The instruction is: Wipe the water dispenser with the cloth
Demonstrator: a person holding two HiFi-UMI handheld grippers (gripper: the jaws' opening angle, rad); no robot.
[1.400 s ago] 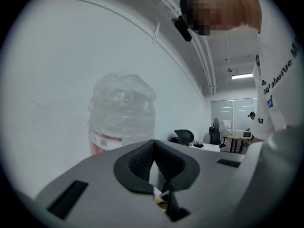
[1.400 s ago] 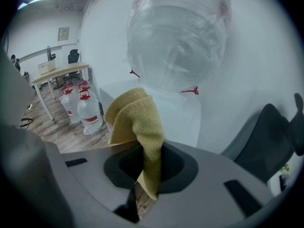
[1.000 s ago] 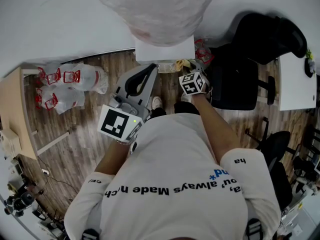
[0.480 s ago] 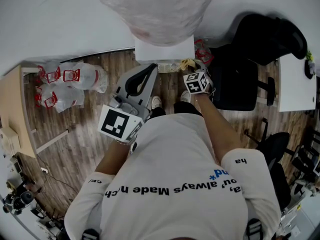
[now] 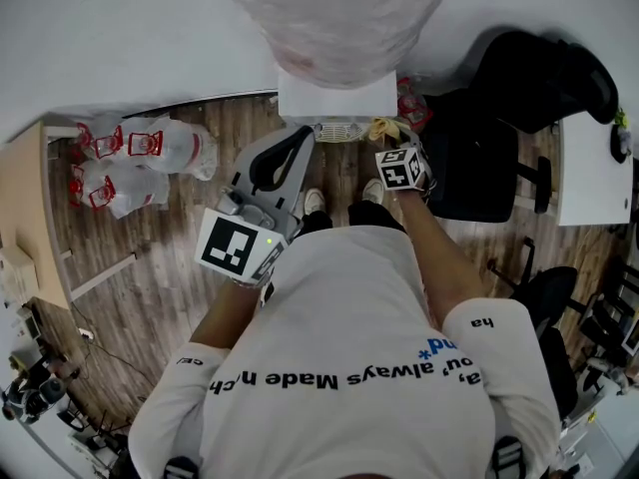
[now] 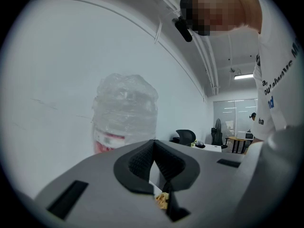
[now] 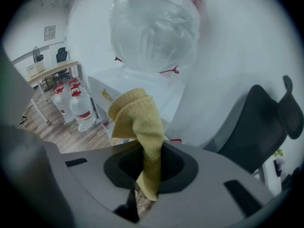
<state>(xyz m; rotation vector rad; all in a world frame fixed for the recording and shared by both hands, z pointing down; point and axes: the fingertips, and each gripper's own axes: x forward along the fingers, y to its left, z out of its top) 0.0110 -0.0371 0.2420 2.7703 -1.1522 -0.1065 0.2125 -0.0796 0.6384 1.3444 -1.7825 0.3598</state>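
Note:
The white water dispenser (image 5: 336, 98) stands against the wall with a plastic-wrapped bottle (image 5: 334, 18) on top. My right gripper (image 5: 391, 145) is at the dispenser's front right corner, shut on a yellow cloth (image 5: 383, 127). In the right gripper view the cloth (image 7: 137, 122) sticks up out of the right gripper (image 7: 149, 163), just before the dispenser's top (image 7: 147, 87) and the bottle (image 7: 154, 27). My left gripper (image 5: 283, 158) hangs lower, in front of the dispenser, apart from it. The left gripper (image 6: 153, 146) has its pads together with nothing between them.
Several spare water bottles (image 5: 130, 168) lie on the wooden floor at the left, beside a wooden table (image 5: 22, 228). A black office chair (image 5: 479, 158) stands close at the right of the dispenser, and a white desk (image 5: 589, 163) beyond it.
My right gripper with the cloth has shifted a little to the right along the dispenser's front. The left gripper has stayed where it was.

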